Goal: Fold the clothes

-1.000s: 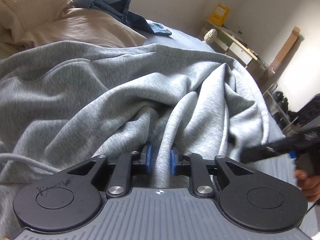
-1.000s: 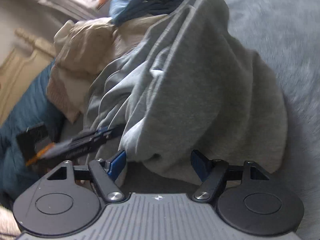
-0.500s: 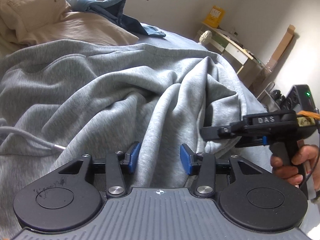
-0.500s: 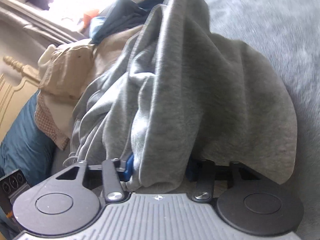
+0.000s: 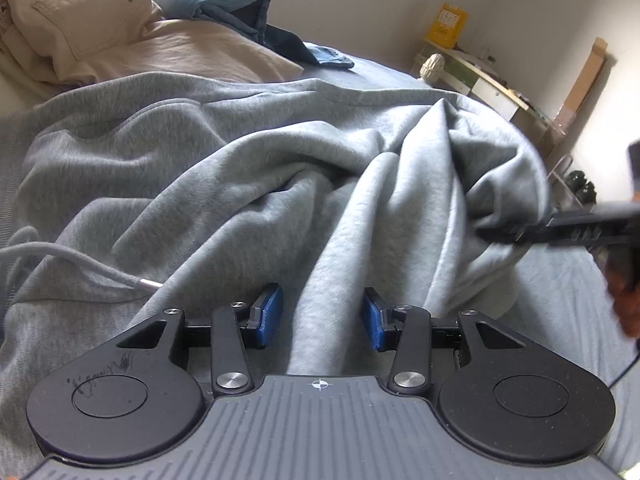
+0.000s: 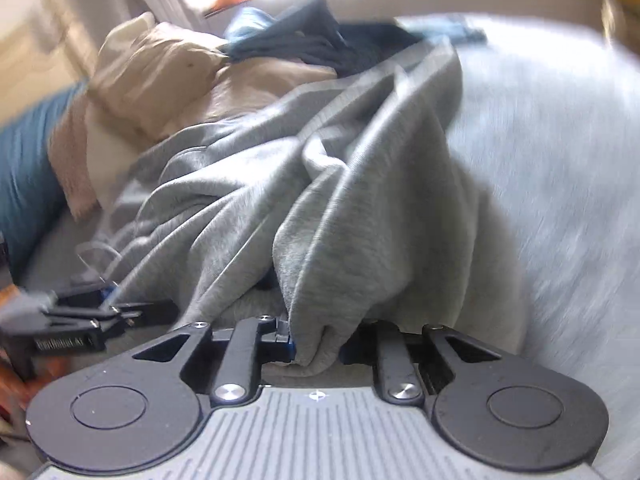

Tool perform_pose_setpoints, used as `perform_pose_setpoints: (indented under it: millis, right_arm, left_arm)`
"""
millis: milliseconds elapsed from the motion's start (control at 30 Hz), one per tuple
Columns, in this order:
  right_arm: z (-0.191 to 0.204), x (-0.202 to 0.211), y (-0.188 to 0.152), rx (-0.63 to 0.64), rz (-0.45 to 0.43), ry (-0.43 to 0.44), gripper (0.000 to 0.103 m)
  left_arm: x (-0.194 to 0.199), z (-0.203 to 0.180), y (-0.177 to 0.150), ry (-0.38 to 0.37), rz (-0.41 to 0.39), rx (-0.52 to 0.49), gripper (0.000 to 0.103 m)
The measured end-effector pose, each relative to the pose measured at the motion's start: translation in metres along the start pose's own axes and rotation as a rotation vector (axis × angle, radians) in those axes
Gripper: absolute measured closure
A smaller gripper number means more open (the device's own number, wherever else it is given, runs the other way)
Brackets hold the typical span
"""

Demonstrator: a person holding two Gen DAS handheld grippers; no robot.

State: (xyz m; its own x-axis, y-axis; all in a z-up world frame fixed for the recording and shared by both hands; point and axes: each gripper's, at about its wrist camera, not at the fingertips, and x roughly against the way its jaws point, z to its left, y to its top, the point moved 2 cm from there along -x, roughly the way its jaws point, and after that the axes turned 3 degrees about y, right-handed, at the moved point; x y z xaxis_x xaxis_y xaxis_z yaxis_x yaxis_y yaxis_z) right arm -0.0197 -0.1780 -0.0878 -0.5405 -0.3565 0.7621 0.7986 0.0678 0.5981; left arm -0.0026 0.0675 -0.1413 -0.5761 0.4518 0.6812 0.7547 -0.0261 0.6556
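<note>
Although spread over the bed, far from folded: no clean crease anywhere, no sleeve laid in, most of the job judged yet to do.

From the left wrist: rumpled grey fleece hooded sweatshirt (image 5: 240, 184) heaped in long soft ridges across a grey-blue woven bed cover (image 5: 560, 300). Thick, matte, marled knit, heavy enough to hold rounded folds rather than sharp ones. Flat stitched seam curving along the far edge. Round grey drawcord with a small metal tip (image 5: 80, 264) lying loose on the near left of the cloth. Left gripper (image 5: 322, 316) with jaws part-way apart, just been opening, blue pads either side of one raised ridge of fleece without pinching it. Beyond, a pile of beige cotton garments (image 5: 180, 48), coarser weave, patch pocket showing, and crumpled blue denim-like cloth (image 5: 240, 12) behind that.

From the right wrist, much blurred: same grey sweatshirt (image 6: 360, 200) rising in a peaked drape toward the camera, ribbed double band running down its upper edge. Right gripper (image 6: 316, 344) narrow, jaws just been closing, pads clamped on a bunched lower corner of the fleece. Smooth pale bed cover (image 6: 560, 160) bare to the right. Likely an early step only: getting hold of an edge to pull flat before any folding.
</note>
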Motion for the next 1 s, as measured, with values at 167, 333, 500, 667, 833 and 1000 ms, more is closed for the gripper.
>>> perform_pose_setpoints:
  millis: [167,333,500,667,833,1000]
  right_arm:
    - [-0.017,0.025,0.031,0.149,-0.016,-0.180,0.085]
    - [-0.025,0.043,0.079,0.474,-0.052,-0.434,0.085]
    - [-0.028,0.048,0.133,0.837,-0.188,-0.748,0.086]
    - [-0.065,0.004,0.155,0.853,-0.105,-0.862,0.064]
    - [-0.109,-0.051,0.105,0.940,0.134,-0.919,0.041]
    - [-0.128,-0.052,0.069,0.923,0.205,-0.911,0.033]
  left_arm:
    - [-0.003,0.008,0.000,-0.005,0.020,0.026,0.060]
    - [-0.006,0.010,-0.001,-0.001,0.033,0.022,0.060]
    - [-0.008,0.009,-0.002,0.001,0.034,0.017,0.060]
    - [-0.009,0.009,-0.002,0.002,0.038,0.013,0.060]
    - [-0.010,0.009,-0.002,0.000,0.044,-0.008,0.060]
    - [-0.012,0.009,0.001,-0.006,0.063,-0.022,0.060]
